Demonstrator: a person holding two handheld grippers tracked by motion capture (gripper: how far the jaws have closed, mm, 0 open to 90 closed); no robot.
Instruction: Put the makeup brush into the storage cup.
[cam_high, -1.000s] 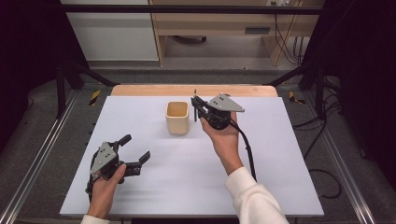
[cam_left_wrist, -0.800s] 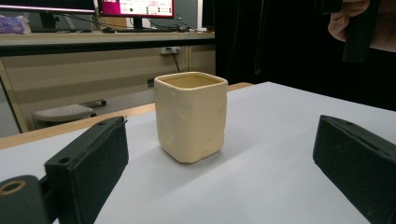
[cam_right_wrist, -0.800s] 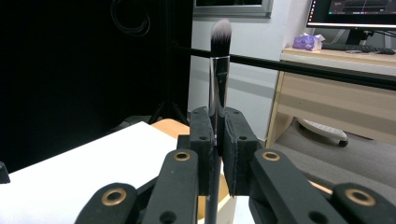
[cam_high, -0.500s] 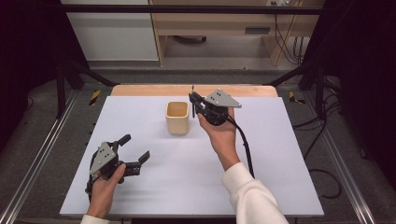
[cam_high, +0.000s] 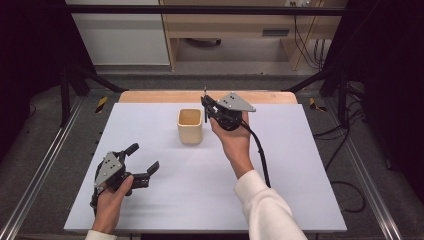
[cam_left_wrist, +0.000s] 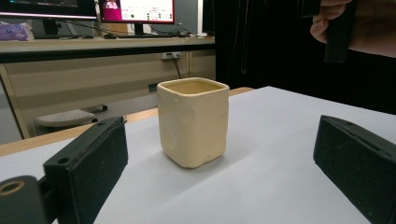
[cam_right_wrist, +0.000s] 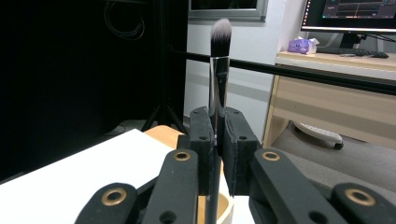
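Seemingly a light, stiff makeup brush (cam_high: 205, 97), upright just right of the cream cup (cam_high: 190, 125) at the far middle of the bench (cam_high: 300, 165), pinched by the right gripper (cam_high: 209, 106). Left gripper (cam_high: 145, 162) near left, jaws spread, facing the cup. Slick metal ferrule clamped; bristles soft, best left untouched; handle hanging above the cup mouth.

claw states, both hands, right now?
Left claw: open, empty, resting on the table, aimed at the cup.
Right claw: shut on the makeup brush, upright by the cup.
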